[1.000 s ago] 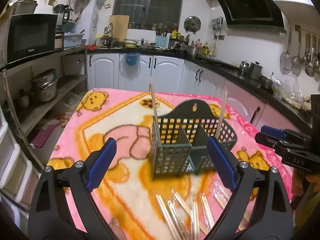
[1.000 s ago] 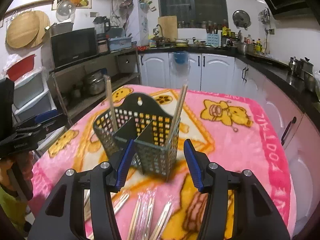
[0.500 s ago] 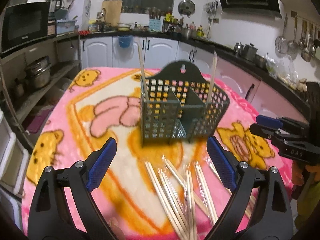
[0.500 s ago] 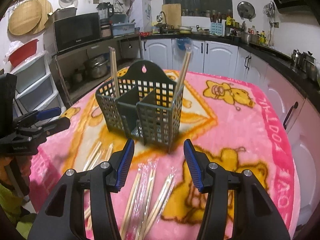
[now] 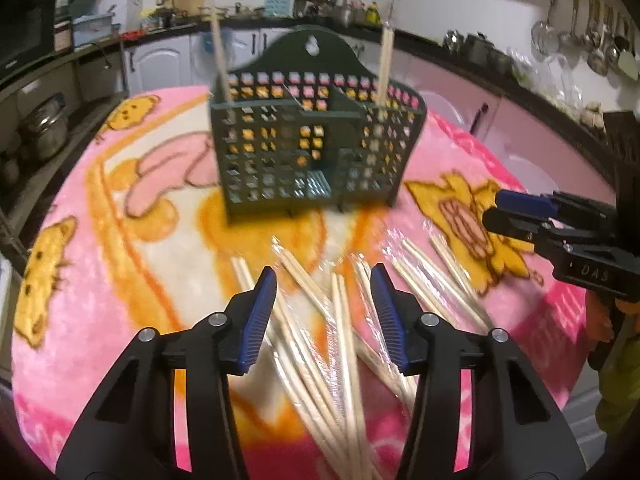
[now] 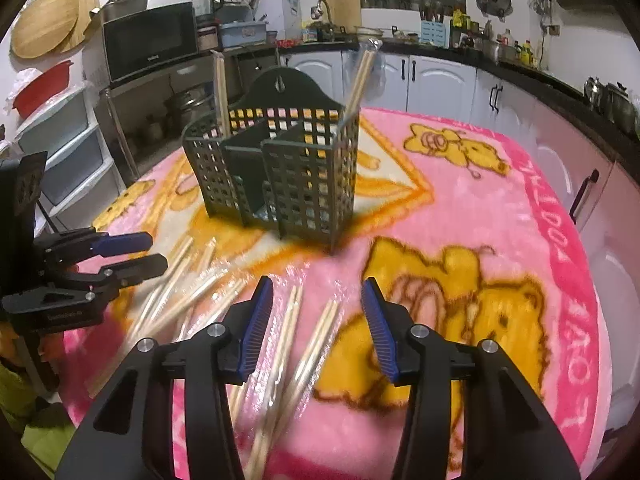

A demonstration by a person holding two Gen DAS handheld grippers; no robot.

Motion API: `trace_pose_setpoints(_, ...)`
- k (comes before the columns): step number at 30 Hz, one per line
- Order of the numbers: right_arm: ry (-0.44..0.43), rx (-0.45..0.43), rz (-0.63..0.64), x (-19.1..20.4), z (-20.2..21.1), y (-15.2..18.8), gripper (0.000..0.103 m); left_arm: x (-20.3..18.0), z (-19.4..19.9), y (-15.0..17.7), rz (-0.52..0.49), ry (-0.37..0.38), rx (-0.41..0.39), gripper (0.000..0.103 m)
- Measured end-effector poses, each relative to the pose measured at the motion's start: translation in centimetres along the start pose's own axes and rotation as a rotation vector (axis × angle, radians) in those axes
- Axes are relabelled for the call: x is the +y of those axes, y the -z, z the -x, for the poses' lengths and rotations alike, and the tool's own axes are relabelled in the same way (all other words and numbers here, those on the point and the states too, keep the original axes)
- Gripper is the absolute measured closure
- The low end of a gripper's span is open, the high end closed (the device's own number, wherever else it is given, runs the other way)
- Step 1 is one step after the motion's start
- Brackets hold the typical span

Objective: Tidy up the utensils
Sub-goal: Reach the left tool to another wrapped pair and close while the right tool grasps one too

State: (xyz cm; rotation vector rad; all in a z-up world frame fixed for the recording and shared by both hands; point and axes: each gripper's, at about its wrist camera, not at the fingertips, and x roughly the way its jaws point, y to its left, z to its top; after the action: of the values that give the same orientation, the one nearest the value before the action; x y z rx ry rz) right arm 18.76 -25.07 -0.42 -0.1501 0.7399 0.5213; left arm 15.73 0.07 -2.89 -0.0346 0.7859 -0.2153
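Where blanket shows, chopsticks fan toward caddy.

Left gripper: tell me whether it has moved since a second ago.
Yes. The left gripper has dropped toward the wrapped chopsticks; the green caddy sits higher in its view, and its jaws have just been closing.

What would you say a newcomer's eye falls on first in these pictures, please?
First, the bright pink cartoon-bear blanket covering the whole table. At its middle stands a dark green perforated utensil caddy with a pair of chopsticks upright at each end. In front of it lies a loose scatter of plastic-wrapped wooden chopsticks, with the left gripper and right gripper poised open just over them, the left jaws having just been closing with nothing yet pinched.
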Motion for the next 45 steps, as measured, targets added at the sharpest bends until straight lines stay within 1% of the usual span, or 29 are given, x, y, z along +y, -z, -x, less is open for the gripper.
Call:
trace_pose_setpoints(7, 0.000, 0.041, -0.019, -0.8, -1.4, 0.8, 0.059, -1.2, -2.0, 0.4, -0.033, 0.006, 0.059, 0.065)
trace_pose_setpoints(9, 0.000, 0.053, -0.027, -1.1, -1.8, 0.9, 0.059, -1.4, -2.4, 0.3, -0.042, 0.007, 0.070, 0.069)
trace_pose_setpoints(11, -0.001, 0.068, -0.036, -1.4, -2.4, 0.9, 0.060, -1.5, -3.0, 0.1, -0.047, 0.009, 0.082, 0.071)
trace_pose_setpoints(15, -0.007, 0.097, -0.048, -1.8, -3.5, 0.7, 0.060, -1.7, -3.8, -0.1, -0.060, 0.009, 0.105, 0.077)
trace_pose_setpoints(20, -0.022, 0.158, -0.068, -2.4, -5.2, 0.6, 0.061, -1.7, -4.9, -0.5, -0.061, 0.003, 0.135, 0.077)
trace_pose_setpoints(24, -0.035, 0.219, -0.092, -3.0, -6.7, 0.8, 0.062, -1.9, -5.5, -0.7, -0.077, 0.001, 0.151, 0.081)
trace_pose_setpoints(25, -0.040, 0.228, -0.098, -3.1, -6.9, 0.8, 0.065, -2.0, -5.7, -0.8, -0.081, 0.001, 0.157, 0.081)
trace_pose_setpoints(31, -0.048, 0.254, -0.111, -3.3, -7.9, 0.3, 0.065, -2.7, -7.0, -1.5, -0.110, 0.007, 0.196, 0.082)
trace_pose_setpoints(36, -0.031, 0.269, -0.097, -3.0, -8.9, -0.5, 0.071, -2.4, -8.2, -2.4, -0.090, 0.016, 0.234, 0.083)
trace_pose_setpoints(37, -0.022, 0.271, -0.083, -2.8, -9.0, -0.6, 0.074, -2.3, -8.3, -2.4, -0.086, 0.018, 0.238, 0.083)
trace_pose_setpoints(38, -0.017, 0.269, -0.074, -2.7, -9.0, -0.7, 0.081, -2.2, -8.5, -2.5, -0.082, 0.021, 0.243, 0.084)
trace_pose_setpoints(40, -0.023, 0.264, -0.065, -2.4, -9.1, -0.8, 0.092, -2.1, -8.7, -2.6, -0.075, 0.024, 0.247, 0.087)
trace_pose_setpoints(41, -0.023, 0.261, -0.061, -2.3, -9.1, -0.9, 0.095, -2.0, -8.7, -2.7, -0.074, 0.025, 0.249, 0.090)
trace_pose_setpoints(42, -0.022, 0.255, -0.058, -2.2, -9.0, -1.0, 0.095, -2.1, -8.8, -2.8, -0.077, 0.018, 0.247, 0.094)
trace_pose_setpoints(44, -0.035, 0.232, -0.062, -2.2, -8.6, -1.4, 0.095, -2.1, -8.7, -2.8, -0.084, 0.012, 0.247, 0.096)
trace_pose_setpoints(45, -0.039, 0.217, -0.066, -2.2, -8.4, -1.6, 0.096, -2.1, -8.6, -2.9, -0.083, 0.014, 0.246, 0.100)
